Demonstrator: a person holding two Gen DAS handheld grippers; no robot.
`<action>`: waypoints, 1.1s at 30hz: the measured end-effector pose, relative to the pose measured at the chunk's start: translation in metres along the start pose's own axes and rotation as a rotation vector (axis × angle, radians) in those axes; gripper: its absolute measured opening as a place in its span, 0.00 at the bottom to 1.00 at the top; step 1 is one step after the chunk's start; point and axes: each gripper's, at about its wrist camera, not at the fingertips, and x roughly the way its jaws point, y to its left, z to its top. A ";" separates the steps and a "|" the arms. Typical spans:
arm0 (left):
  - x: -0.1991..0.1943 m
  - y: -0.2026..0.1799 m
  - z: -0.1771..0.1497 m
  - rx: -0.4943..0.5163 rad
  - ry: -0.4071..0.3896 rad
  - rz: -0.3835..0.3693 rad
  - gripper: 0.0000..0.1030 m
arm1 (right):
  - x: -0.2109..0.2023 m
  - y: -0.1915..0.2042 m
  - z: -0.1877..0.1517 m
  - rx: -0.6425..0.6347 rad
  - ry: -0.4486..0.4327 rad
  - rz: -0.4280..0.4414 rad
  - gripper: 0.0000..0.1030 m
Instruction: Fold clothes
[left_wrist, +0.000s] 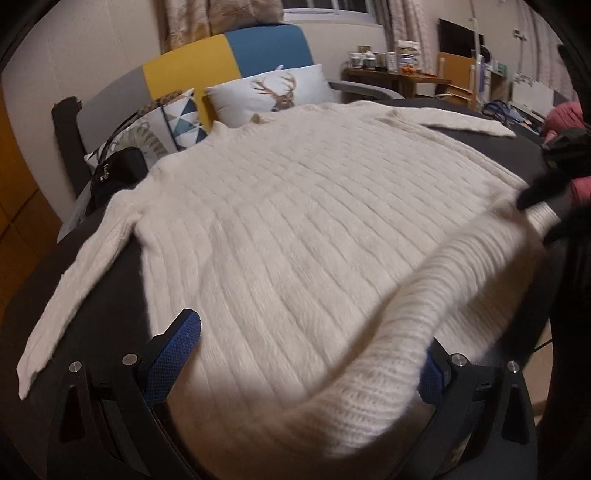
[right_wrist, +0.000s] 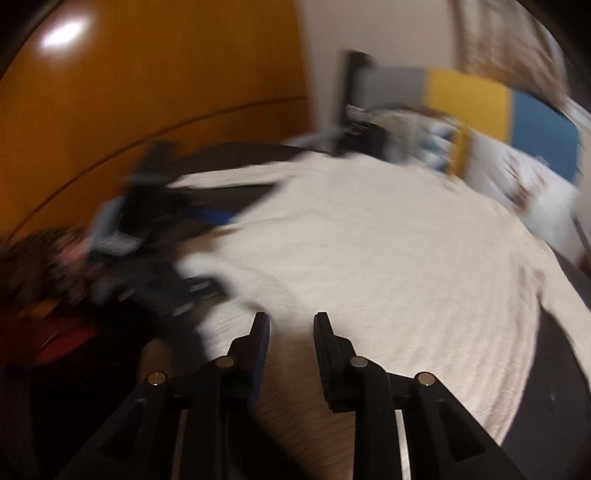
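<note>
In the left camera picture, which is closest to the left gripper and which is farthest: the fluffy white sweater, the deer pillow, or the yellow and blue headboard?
1. The fluffy white ribbed sweater: right between the left gripper's blue fingers.
2. The white deer-print pillow: behind the sweater's collar.
3. The yellow and blue padded headboard: against the wall, behind the pillow.

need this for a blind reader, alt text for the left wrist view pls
A cream ribbed sweater lies spread on a dark surface, its near hem bunched up between the wide-open fingers of the left gripper. The right gripper meets the hem at right; pillows sit behind.
</note>
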 end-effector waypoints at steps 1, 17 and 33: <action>-0.001 -0.003 -0.004 0.018 0.005 -0.007 1.00 | 0.002 0.010 -0.005 -0.045 0.030 0.012 0.25; -0.004 0.031 -0.003 -0.163 0.048 -0.097 1.00 | 0.057 0.058 0.003 -0.217 0.063 0.024 0.25; 0.002 0.017 -0.015 0.014 0.107 -0.027 1.00 | 0.058 0.005 -0.012 -0.096 0.195 0.001 0.05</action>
